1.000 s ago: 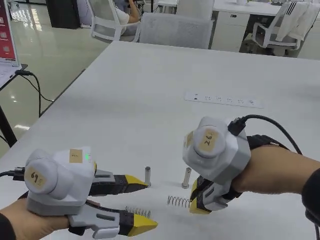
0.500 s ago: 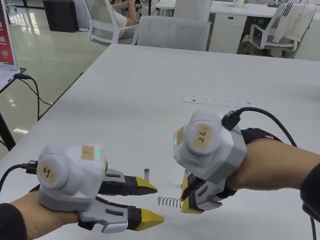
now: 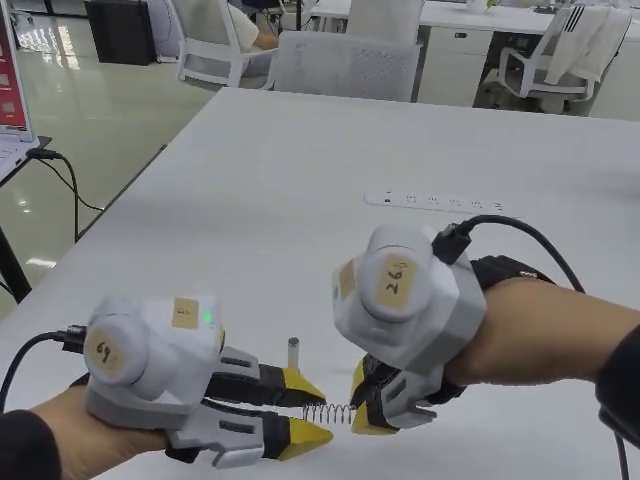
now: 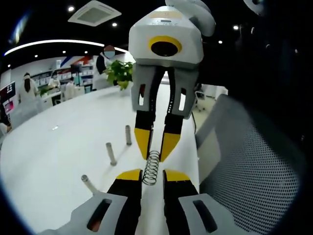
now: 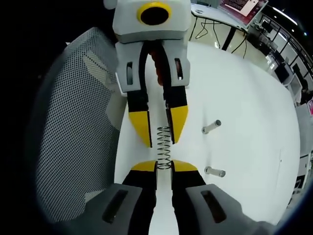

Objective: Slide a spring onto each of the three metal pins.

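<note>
Between the two pairs of yellow tips, a spring is lying level, its long axis running straight from one gripper to the other. The right gripper is pinching one end, jaws almost together. The left gripper is straddling the other end with jaws narrowly parted, and I cannot tell whether it is actually gripping. Off to the left of the left gripper's jaw line, and to the right of the right gripper's, three bare metal pins are standing upright on the white table. The coil is therefore sitting crosswise to them and probably needs tipping upright. The left gripper looks to be the nearer one.
</note>
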Motion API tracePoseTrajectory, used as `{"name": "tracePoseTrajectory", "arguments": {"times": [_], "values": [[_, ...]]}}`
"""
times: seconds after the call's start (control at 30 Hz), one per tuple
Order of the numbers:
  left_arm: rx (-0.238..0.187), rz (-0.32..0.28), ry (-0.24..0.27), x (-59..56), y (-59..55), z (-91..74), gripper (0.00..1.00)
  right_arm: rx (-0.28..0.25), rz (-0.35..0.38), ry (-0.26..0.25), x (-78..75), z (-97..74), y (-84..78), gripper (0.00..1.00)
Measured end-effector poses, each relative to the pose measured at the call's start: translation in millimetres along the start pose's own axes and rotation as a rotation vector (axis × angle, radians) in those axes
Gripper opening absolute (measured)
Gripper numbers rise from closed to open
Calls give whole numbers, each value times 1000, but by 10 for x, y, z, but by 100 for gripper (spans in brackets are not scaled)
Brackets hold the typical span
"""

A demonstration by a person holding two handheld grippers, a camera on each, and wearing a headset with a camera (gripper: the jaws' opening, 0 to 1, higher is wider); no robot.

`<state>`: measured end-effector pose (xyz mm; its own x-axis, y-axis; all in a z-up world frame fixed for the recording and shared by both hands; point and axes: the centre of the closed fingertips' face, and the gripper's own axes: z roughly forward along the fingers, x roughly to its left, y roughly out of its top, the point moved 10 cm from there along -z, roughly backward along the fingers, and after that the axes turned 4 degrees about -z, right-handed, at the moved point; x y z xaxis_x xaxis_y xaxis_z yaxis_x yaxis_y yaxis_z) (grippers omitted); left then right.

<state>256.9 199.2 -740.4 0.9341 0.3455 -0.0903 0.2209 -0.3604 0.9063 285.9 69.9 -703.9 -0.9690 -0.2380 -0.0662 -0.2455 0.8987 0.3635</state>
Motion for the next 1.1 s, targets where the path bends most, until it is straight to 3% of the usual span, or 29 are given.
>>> {"name": "tracePoseTrajectory", "arguments": {"times": [0.33,0.7,1.1], "values": [[9,5,-11,-15,-18,9,3,1,-11,1,32,-10,6,8],[-16,-2,-26,-24,1,-19,2,-24,24,11,38,-11,-11,12],[-32,-4,-30,-26,11,-17,3,-18,21,0,43,-29,-30,8]]}}
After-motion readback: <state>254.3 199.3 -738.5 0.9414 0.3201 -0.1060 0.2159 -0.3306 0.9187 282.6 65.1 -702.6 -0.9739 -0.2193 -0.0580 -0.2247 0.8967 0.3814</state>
